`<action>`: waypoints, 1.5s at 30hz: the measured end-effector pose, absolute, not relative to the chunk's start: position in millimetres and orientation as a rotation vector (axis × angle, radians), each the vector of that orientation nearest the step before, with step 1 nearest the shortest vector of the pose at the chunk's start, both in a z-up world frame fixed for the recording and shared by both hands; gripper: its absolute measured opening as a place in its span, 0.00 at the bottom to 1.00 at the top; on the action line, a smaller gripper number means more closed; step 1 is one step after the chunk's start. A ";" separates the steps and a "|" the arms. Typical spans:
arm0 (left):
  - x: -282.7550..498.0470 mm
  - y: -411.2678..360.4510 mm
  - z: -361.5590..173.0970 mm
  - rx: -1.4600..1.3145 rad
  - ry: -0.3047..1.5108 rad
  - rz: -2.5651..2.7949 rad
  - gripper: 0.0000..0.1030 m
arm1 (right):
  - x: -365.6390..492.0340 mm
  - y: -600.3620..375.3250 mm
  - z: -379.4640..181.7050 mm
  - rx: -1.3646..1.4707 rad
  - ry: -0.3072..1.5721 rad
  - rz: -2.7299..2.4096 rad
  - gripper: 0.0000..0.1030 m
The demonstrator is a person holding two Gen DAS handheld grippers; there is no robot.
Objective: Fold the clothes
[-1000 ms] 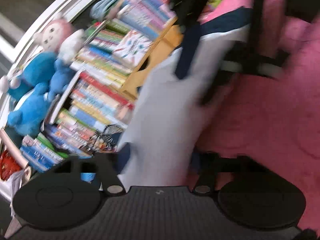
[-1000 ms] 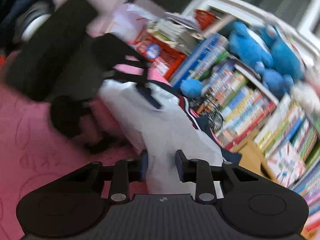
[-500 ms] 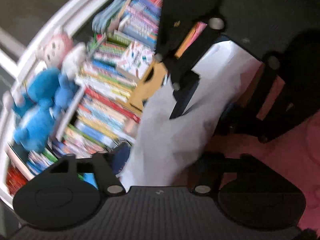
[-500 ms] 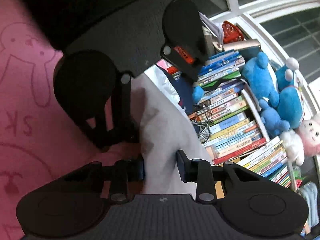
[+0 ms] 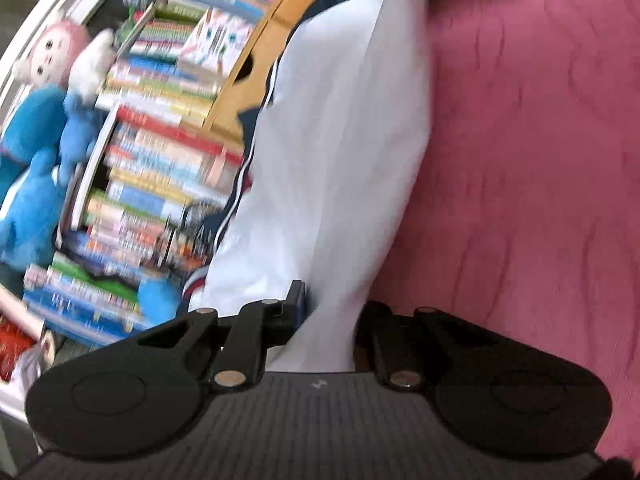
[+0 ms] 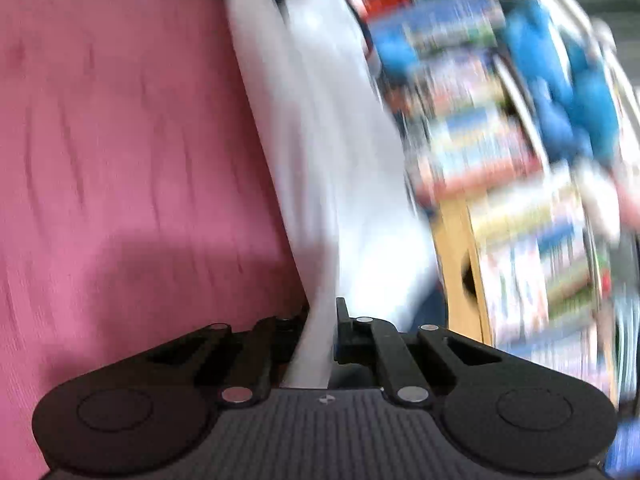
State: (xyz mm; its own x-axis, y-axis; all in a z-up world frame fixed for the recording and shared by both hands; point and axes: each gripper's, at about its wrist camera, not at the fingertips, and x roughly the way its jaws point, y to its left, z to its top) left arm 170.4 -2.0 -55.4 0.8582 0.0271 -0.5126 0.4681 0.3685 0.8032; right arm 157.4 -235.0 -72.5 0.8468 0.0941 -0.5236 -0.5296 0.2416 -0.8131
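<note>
both claws clamped on the white garment (image 5: 332, 168): left claw (image 5: 326, 312) and right claw (image 6: 322, 332) each pinch one end, cloth stretched between them over the pink bedding (image 5: 532, 160), next to the bookshelf (image 5: 160, 152). i'd say mid-fold; can't tell how many folds are in. both views blurred.

No legible text anywhere.

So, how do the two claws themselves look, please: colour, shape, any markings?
Both look alike. The left claw and the right claw are matte black, with a ribbed dark grey base, two round discs at the sides, silver rivets on jointed linkage bars, and a small pale logo in the middle.
</note>
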 end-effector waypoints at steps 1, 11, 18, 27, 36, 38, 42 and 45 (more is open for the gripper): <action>170.3 5.1 -54.8 1.168 0.507 -0.281 0.11 | 157.1 -247.1 -73.4 -1.249 0.423 0.424 0.09; 151.9 69.2 -46.5 1.060 0.639 -0.109 0.08 | 144.5 -280.6 -69.1 -1.168 0.433 0.415 0.10; 137.2 96.7 -28.1 0.894 0.689 -0.042 0.27 | 129.2 -315.2 -57.8 -1.081 0.514 0.340 0.23; 140.0 140.6 38.0 0.273 0.649 0.020 0.78 | 121.8 -359.2 -7.1 -0.518 0.558 0.186 0.25; 206.8 41.5 34.8 0.065 0.561 -0.159 0.78 | 195.8 -226.0 18.1 0.002 0.461 0.498 0.43; 225.0 17.1 19.9 0.144 0.585 -0.152 0.77 | 222.3 -204.0 6.2 0.023 0.523 0.498 0.42; 255.6 7.6 -9.3 0.254 0.634 -0.083 0.77 | 255.9 -195.7 -20.0 -0.067 0.611 0.376 0.42; 265.4 34.0 -8.1 0.224 0.638 -0.023 0.80 | 269.0 -225.3 -28.8 -0.088 0.627 0.258 0.10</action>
